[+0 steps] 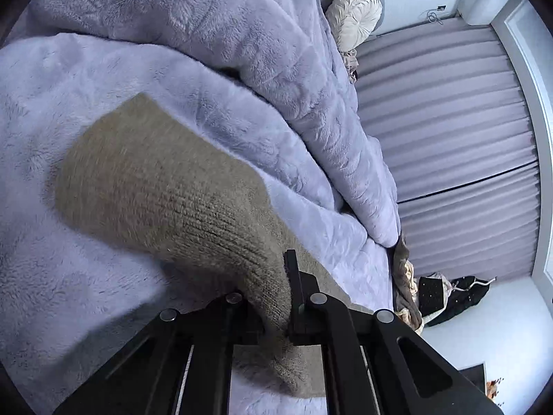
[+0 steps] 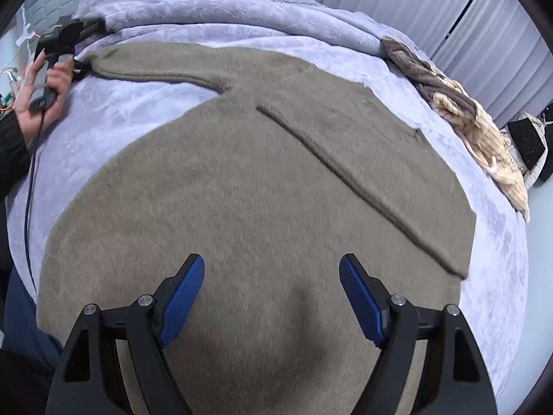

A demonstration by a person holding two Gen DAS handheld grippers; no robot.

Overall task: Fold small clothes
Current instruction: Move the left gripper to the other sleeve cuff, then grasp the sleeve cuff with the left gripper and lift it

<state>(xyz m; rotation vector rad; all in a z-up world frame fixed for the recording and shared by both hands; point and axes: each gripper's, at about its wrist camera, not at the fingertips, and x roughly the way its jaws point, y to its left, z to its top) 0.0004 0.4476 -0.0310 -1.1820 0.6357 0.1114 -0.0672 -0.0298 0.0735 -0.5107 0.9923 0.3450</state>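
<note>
While the taupe knit sweater [image 2: 242, 180] is spread flat on the lavender fleece blanket [image 2: 114, 110], its far sleeve [image 2: 145, 64] is pinched at the cuff by the left gripper [image 1: 276, 307], whose jaws are closed on the knit. A heap of beige and grey clothes [image 2: 463, 117] is seen at the bed's right edge, a round cream cushion [image 1: 354, 14] by the headboard. No writing can be read. The right gripper [image 2: 271, 297] is held spread wide above the hem, gripping nothing; the left hand [image 2: 45, 86] is wrapped round its handle.

Right gripper [image 2: 271, 294], jaws apart, over olive sweater [image 2: 242, 180]; far sleeve [image 2: 145, 65] perhaps pinched.
</note>
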